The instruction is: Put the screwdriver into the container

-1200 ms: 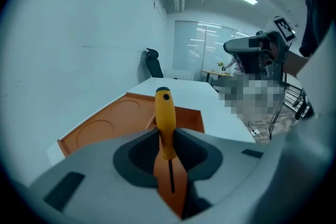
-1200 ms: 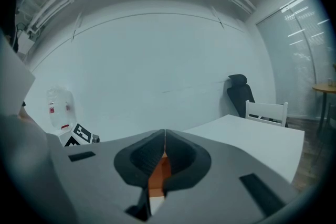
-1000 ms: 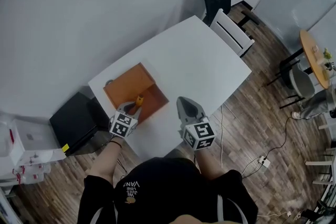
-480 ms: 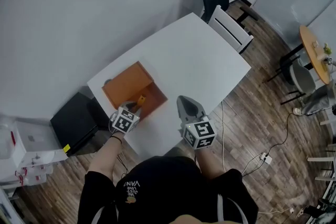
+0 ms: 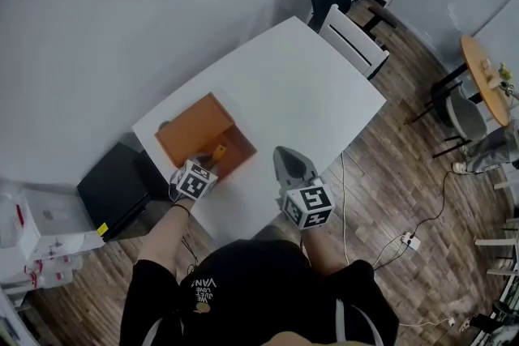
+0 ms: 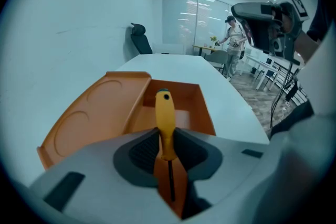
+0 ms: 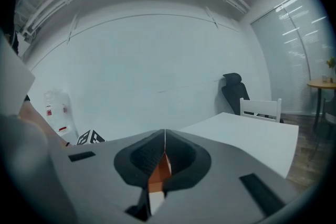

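A person's left gripper (image 6: 167,139) has its jaws clamped on a yellow-handled screwdriver (image 6: 165,113), gripping the lower part of the handle with the pads held fairly wide apart by it. The tool's long axis runs straight along the gripper's own line: the butt of the handle points forward and away, and the dark shaft runs back between the jaws toward the camera. The right gripper (image 7: 164,139) hangs over the counter's near edge with its jaws pressed together and nothing between them, off to the right of the work, so the left is plainly the nearer one. Directly ahead of and below the handle lies the open orange container (image 6: 206,113), with its lid (image 6: 94,113) folded out flat to the left (two round hollows pressed into it). Beyond it, the white counter (image 6: 178,65) stretches toward a black office chair (image 6: 140,39) by the wall. The placing looks close, since the screwdriver is poised over the open compartment. The tip of the shaft is hidden behind the jaws and the container's near wall is cut off by them. Whether the handle is touching the container's floor or hanging just above it cannot be told from any view.
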`<state>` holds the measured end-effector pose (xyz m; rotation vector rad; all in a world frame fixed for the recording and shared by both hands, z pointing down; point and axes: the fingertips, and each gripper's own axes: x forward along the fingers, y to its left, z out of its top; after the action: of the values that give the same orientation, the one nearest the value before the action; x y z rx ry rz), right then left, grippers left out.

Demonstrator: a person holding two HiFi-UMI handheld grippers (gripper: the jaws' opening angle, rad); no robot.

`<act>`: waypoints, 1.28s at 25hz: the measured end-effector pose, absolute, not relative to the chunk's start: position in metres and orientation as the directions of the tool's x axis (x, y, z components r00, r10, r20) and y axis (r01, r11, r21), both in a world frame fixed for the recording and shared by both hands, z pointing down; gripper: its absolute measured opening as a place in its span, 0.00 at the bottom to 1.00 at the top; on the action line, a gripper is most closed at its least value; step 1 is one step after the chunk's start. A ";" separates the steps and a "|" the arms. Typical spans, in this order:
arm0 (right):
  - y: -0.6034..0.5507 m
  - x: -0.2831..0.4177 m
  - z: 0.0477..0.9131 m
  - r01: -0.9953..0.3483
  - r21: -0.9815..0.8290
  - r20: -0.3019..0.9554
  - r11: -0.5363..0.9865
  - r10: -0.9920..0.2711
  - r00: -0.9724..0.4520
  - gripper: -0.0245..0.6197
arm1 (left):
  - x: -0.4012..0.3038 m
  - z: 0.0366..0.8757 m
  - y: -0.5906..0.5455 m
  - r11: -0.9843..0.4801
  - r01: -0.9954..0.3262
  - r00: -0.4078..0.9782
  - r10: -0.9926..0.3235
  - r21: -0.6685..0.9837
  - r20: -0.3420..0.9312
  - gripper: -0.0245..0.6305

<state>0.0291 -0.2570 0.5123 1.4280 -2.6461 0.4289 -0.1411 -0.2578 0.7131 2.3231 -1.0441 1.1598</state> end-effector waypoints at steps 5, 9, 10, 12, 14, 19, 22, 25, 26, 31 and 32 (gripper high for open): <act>-0.257 0.030 0.514 -0.833 -0.196 0.227 0.517 -0.803 -0.552 0.06 | -0.142 0.715 -0.259 -0.664 -0.748 0.382 -0.448 -0.015 0.808 0.18; -0.257 0.031 0.515 -0.835 -0.197 0.227 0.515 -0.804 -0.549 0.06 | -0.143 0.720 -0.262 -0.665 -0.747 0.371 -0.441 -0.020 0.818 0.18; -0.257 0.032 0.515 -0.835 -0.197 0.228 0.514 -0.804 -0.549 0.06 | -0.142 0.721 -0.262 -0.666 -0.746 0.368 -0.436 -0.019 0.821 0.18; -0.257 0.032 0.517 -0.835 -0.197 0.231 0.513 -0.804 -0.548 0.06 | -0.141 0.723 -0.261 -0.668 -0.744 0.364 -0.428 -0.019 0.827 0.18; -0.257 0.032 0.518 -0.835 -0.198 0.233 0.513 -0.803 -0.549 0.06 | -0.141 0.725 -0.262 -0.670 -0.742 0.359 -0.420 -0.017 0.834 0.18; -0.257 0.032 0.519 -0.835 -0.200 0.235 0.513 -0.802 -0.550 0.06 | -0.140 0.729 -0.262 -0.679 -0.734 0.345 -0.395 -0.018 0.852 0.18; -0.257 0.033 0.520 -0.836 -0.201 0.239 0.511 -0.802 -0.548 0.06 | -0.139 0.733 -0.263 -0.683 -0.730 0.340 -0.385 -0.017 0.858 0.18; -0.257 0.034 0.521 -0.837 -0.203 0.241 0.509 -0.802 -0.546 0.06 | -0.138 0.736 -0.262 -0.689 -0.725 0.332 -0.373 -0.019 0.866 0.18; -0.258 0.035 0.520 -0.837 -0.203 0.241 0.508 -0.802 -0.546 0.06 | -0.138 0.736 -0.262 -0.691 -0.723 0.330 -0.370 -0.020 0.868 0.18; -0.259 0.036 0.521 -0.836 -0.205 0.245 0.509 -0.800 -0.547 0.06 | -0.136 0.738 -0.262 -0.696 -0.718 0.326 -0.358 -0.018 0.875 0.18; -0.259 0.035 0.522 -0.835 -0.205 0.245 0.510 -0.800 -0.548 0.06 | -0.135 0.740 -0.262 -0.698 -0.716 0.325 -0.352 -0.015 0.878 0.18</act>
<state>0.0351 -0.2585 0.5215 1.4277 -2.6245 0.4557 -0.1355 -0.2619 0.7398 2.2205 -0.9476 1.3271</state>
